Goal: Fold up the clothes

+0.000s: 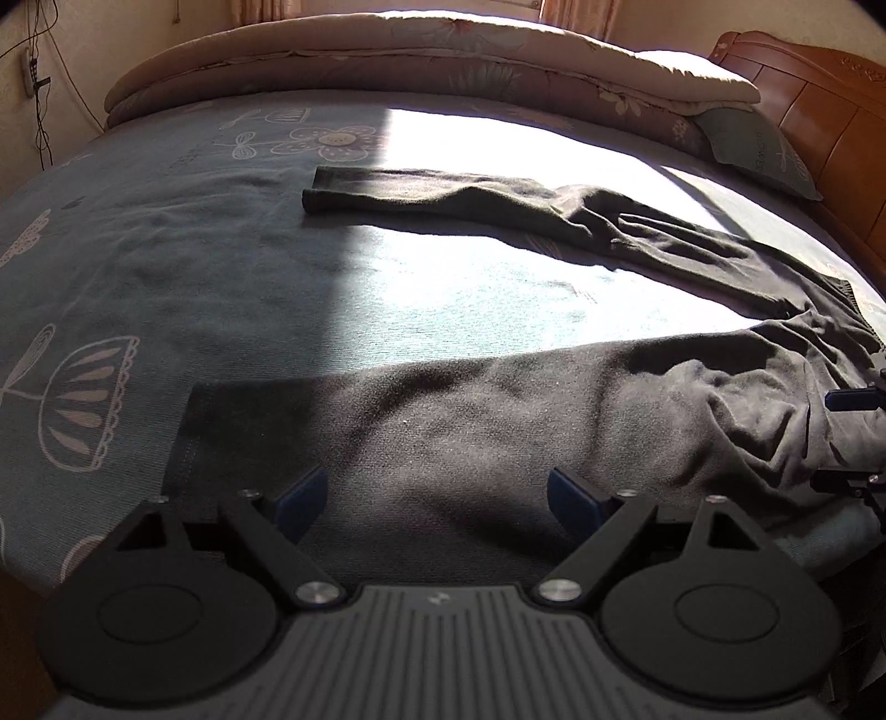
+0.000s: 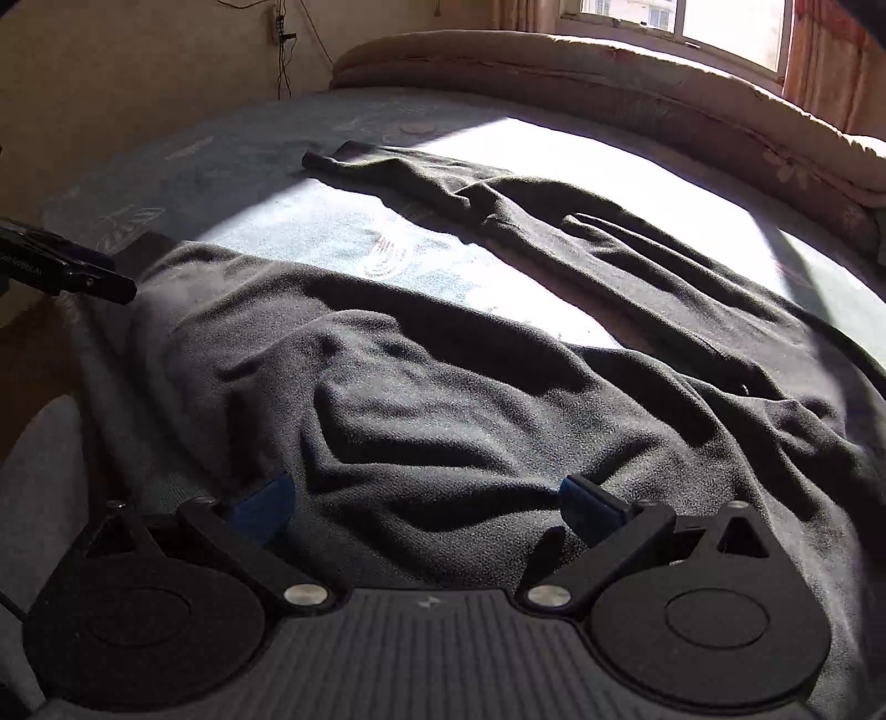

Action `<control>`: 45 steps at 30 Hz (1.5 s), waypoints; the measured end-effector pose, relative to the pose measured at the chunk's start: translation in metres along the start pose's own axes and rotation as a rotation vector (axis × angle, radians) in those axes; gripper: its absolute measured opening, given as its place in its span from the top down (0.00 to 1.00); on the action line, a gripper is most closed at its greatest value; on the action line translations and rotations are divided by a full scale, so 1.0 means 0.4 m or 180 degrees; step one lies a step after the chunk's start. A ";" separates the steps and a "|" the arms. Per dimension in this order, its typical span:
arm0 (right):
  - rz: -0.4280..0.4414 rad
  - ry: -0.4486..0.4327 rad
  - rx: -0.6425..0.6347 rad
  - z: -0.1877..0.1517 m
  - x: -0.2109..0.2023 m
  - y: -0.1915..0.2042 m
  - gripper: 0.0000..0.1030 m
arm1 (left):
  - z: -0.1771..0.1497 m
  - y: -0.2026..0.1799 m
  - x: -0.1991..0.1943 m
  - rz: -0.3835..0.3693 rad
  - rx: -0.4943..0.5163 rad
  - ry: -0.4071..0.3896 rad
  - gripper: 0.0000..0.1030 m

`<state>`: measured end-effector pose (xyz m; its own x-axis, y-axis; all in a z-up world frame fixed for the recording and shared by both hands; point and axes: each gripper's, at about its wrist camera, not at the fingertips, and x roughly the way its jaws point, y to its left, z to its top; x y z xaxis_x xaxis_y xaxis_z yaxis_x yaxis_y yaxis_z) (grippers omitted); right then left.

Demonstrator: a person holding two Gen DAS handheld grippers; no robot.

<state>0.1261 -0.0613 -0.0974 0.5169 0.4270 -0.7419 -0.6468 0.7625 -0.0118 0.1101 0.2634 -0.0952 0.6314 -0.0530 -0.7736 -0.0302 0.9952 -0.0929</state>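
Observation:
A pair of dark grey trousers (image 1: 498, 410) lies spread on the bed, one leg near me and the other leg (image 1: 443, 191) stretched across the sunlit part. My left gripper (image 1: 437, 493) is open just above the near leg, close to its hem (image 1: 183, 437). The right gripper's fingers (image 1: 853, 399) show at the right edge of the left wrist view. In the right wrist view the wrinkled trousers (image 2: 443, 399) fill the foreground and my right gripper (image 2: 426, 504) is open over the crumpled waist area. The left gripper (image 2: 66, 266) shows at the left edge there.
The bed has a blue-grey floral sheet (image 1: 111, 266). A folded quilt (image 1: 415, 50) lies along the far side, with a pillow (image 1: 758, 149) and a wooden headboard (image 1: 819, 111) at right. A window (image 2: 681, 27) throws bright sun across the bed. Cables (image 1: 39, 83) hang on the wall.

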 end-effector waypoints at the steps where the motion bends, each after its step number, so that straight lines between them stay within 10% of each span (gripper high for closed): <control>1: -0.0009 -0.0014 0.0030 -0.004 -0.013 -0.008 0.00 | -0.003 0.000 0.012 0.0019 -0.0034 0.0074 0.16; 16: -0.0569 0.0090 0.1039 -0.106 -0.107 -0.247 0.00 | 0.053 -0.217 -0.007 -0.0300 0.0599 0.0002 0.15; 24: -0.0341 0.0092 0.1027 -0.140 -0.138 -0.255 0.00 | 0.118 -0.386 0.008 -0.0624 0.1050 -0.0078 0.15; 40: -0.0212 0.0164 0.0842 -0.099 -0.076 -0.315 0.00 | 0.127 -0.441 0.122 -0.0873 0.0807 0.0434 0.14; 45: -0.0207 0.0004 0.0921 -0.028 -0.098 -0.408 0.00 | 0.243 -0.433 0.124 -0.0931 0.0690 0.0090 0.14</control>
<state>0.2051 -0.2078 -0.0741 0.5512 0.3724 -0.7467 -0.4257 0.8952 0.1321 0.2217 0.0963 -0.0566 0.5673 -0.3371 -0.7513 0.3152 0.9318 -0.1800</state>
